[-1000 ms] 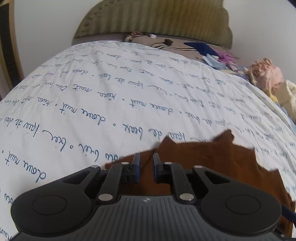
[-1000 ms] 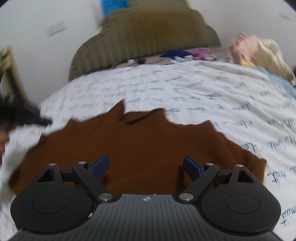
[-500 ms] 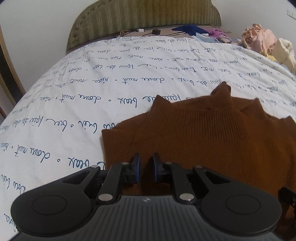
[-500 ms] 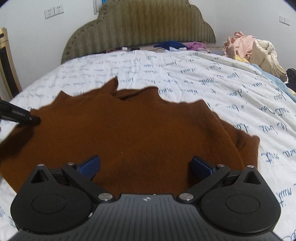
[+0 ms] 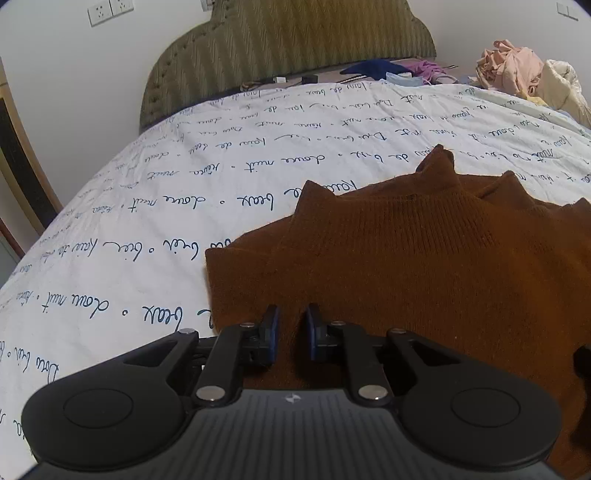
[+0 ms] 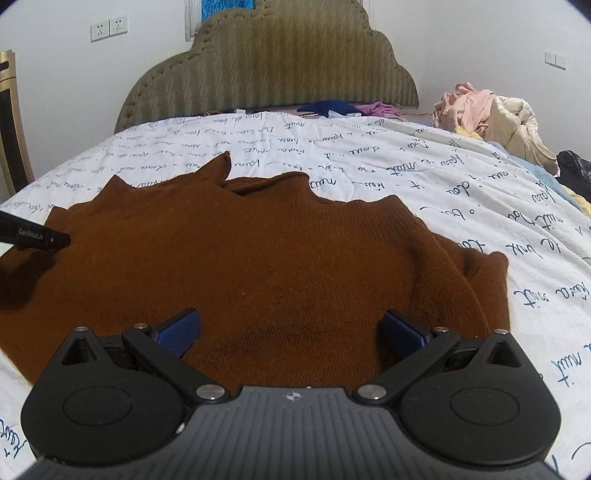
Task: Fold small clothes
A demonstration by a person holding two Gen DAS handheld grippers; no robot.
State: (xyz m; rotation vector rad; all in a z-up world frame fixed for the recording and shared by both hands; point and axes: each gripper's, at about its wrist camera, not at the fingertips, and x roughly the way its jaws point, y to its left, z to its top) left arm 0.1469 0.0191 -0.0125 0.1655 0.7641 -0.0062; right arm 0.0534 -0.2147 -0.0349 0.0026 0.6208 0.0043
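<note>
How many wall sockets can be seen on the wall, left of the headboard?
2, side by side: the left socket and the right socket. Others may be hidden outside the view.

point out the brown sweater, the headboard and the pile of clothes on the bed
brown sweater (image 6: pixel 277 258): right wrist view, middle of its body
headboard (image 6: pixel 273 77): right wrist view, middle of the padding
pile of clothes (image 6: pixel 491 114): right wrist view, the pink and cream heap

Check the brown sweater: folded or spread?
Spread. The brown sweater lies flat on the bedspread, neckline away, one sleeve tucked alongside; no fold made yet.
</note>
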